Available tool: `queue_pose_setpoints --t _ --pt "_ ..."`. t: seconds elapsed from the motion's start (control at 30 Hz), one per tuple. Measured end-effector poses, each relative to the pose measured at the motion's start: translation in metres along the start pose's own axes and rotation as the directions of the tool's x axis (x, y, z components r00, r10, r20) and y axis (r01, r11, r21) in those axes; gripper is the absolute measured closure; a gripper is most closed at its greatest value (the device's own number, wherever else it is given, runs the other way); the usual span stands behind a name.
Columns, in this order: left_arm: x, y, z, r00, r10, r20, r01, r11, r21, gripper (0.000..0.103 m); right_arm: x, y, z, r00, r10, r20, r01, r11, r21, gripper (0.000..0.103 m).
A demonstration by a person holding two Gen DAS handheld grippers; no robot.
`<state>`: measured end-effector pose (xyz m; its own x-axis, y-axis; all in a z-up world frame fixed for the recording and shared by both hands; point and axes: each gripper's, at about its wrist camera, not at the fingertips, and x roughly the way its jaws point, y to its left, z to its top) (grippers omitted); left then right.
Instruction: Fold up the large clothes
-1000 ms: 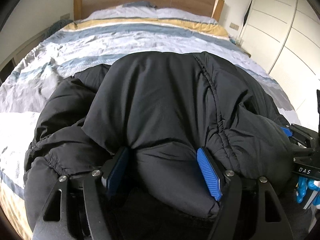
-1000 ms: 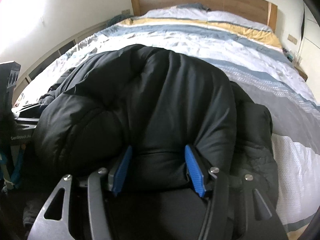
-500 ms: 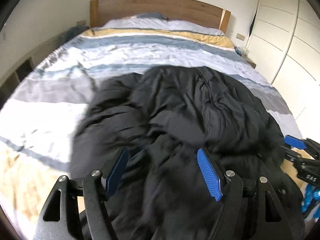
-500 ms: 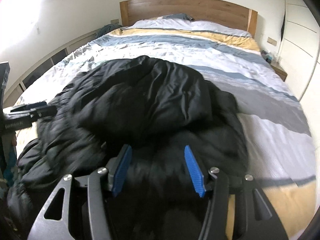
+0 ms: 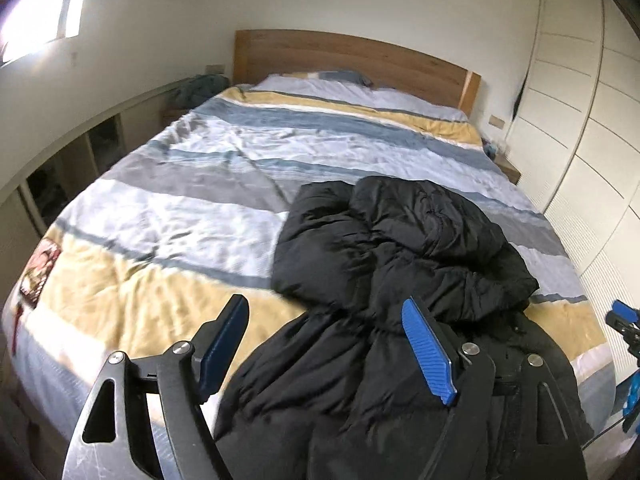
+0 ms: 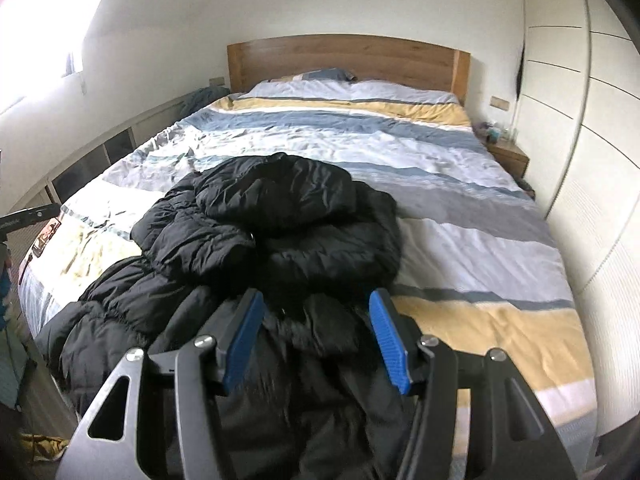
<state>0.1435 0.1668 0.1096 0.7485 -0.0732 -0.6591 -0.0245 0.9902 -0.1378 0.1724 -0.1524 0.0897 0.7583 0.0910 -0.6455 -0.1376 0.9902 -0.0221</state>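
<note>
Black padding: the puffer jacket (image 5: pixel 400 264) lies crumpled on the striped duvet (image 5: pixel 192 216), filling the lower centre and lower right of the left wrist view, heaped low and left of centre in the right wrist view (image 6: pixel 272 232).
Cut off: the jacket's near end runs under both tools and out of the bottom edge in both views, so its hem cannot be seen.
Hard to read: sleeves and front are lost in the folds; which part lies on top I cannot tell.
Left gripper (image 5: pixel 332 352): jaws apart and they have just been opening; its right pad stands over the jacket, its left pad over bare yellow stripe, neither pressing cloth.
Right gripper (image 6: pixel 316 340): jaws parted, blue pads either side of dark fabric below, no cloth pinched between them. It also shows as a sliver at the right edge of the left view (image 5: pixel 624 320).
Blur: the near fabric between the right gripper's pads is smeared.
Bed edges: the duvet's near left corner drops away at lower left; the white wardrobe (image 5: pixel 580 128) runs just beside the bed's right side.
Open room: broad bare duvet left of the jacket and beyond it, up to the wooden headboard (image 6: pixel 344 60).
</note>
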Motion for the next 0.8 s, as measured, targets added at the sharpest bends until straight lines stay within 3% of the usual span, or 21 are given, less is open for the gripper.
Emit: queue_pose_setpoints --t 0.17,0.3,0.53,0.8 --pt "-0.029 0.032 -0.024 0.999 0.034 0.008 -0.034 0.999 -0.042 0.017 -0.028 -0.017 -0.027 1.0 -0.015 0.006 0.014 0.999 0.049 0.043" --pt "-0.032 0.062 -0.054 0.999 0.024 -0.045 -0.029 0.993 -0.114 0.017 -0.035 -0.034 -0.061 0.999 -0.01 -0.03 0.013 0.993 0.115 0.042" --pt "-0.017 0.104 -0.106 0.991 0.039 -0.129 -0.066 0.976 -0.208 0.016 -0.036 -0.066 -0.118 0.995 -0.014 -0.102 0.037 0.972 0.23 0.039" --pt "0.019 0.138 -0.163 0.971 -0.008 -0.241 -0.074 0.942 -0.329 0.016 -0.01 -0.089 -0.174 0.979 0.071 -0.19 0.011 0.918 0.397 0.033"
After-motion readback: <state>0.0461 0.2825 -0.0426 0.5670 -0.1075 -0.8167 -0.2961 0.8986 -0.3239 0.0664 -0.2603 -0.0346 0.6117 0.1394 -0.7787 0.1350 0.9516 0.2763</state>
